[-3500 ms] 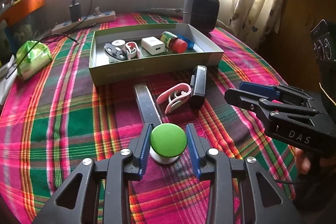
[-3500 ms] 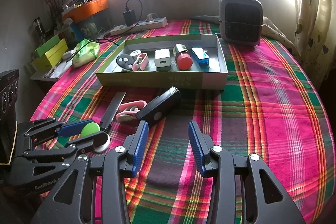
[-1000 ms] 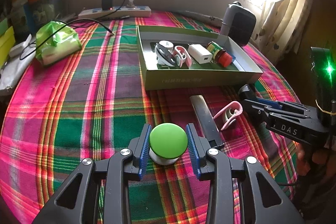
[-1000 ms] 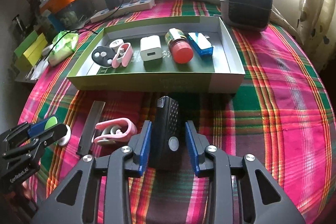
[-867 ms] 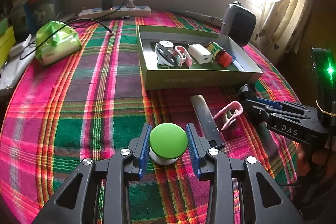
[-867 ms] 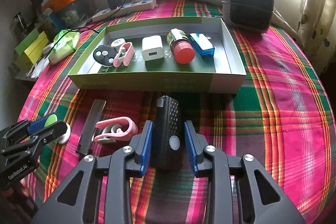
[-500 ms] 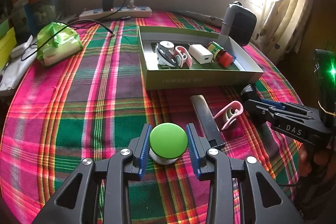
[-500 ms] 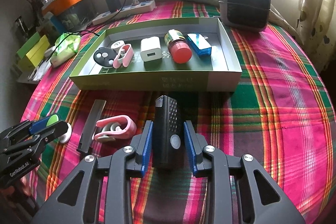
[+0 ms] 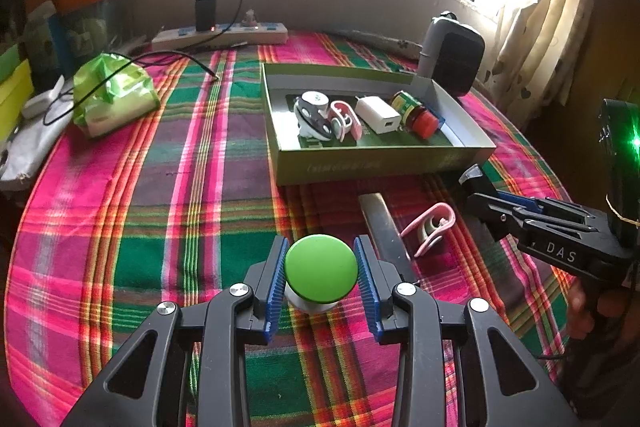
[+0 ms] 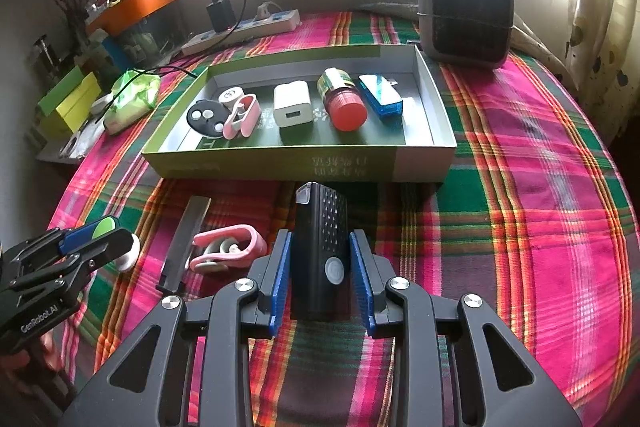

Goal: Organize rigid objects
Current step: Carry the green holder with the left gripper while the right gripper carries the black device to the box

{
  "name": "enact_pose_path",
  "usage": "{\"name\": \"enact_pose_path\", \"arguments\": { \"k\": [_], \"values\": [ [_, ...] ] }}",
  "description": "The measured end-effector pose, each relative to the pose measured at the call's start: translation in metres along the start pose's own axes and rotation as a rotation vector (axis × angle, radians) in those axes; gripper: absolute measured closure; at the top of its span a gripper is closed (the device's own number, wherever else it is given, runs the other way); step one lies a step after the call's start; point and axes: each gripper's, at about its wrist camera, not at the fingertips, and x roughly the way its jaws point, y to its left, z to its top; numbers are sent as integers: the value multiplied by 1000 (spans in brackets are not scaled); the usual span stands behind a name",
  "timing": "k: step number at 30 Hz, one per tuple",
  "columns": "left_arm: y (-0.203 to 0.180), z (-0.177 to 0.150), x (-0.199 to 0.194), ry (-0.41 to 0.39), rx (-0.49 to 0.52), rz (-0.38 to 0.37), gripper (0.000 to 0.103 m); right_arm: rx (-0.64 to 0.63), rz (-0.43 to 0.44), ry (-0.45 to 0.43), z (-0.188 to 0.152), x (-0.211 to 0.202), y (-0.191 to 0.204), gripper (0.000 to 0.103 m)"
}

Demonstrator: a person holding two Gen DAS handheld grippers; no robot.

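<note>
Print on the green box (image 10: 340, 163) too blurred to read; black device (image 9: 474, 179) mostly hidden behind right claw (image 9: 496, 205).

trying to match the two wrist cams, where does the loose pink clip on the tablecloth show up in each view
Left wrist: the pink plastic clip lies right of centre on the plaid cloth, between the flat dark bar and the right gripper.
Right wrist: the same clip lies lower left of centre, just left of the gripper's fingers.
Shared landmark: the shallow green cardboard box stands beyond the clip in both views.
</note>
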Motion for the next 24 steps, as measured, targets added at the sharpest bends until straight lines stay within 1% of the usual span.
{"name": "enact_pose_path", "arguments": {
  "k": [12,24],
  "values": [
    [-8,21,-8,-35,29,-5,71,0,9,-30,9,-11,-2,72],
    [-18,56,-1,-64,52,-34,71,-11,2,-63,31,-17,-8,72]
  ]
}}
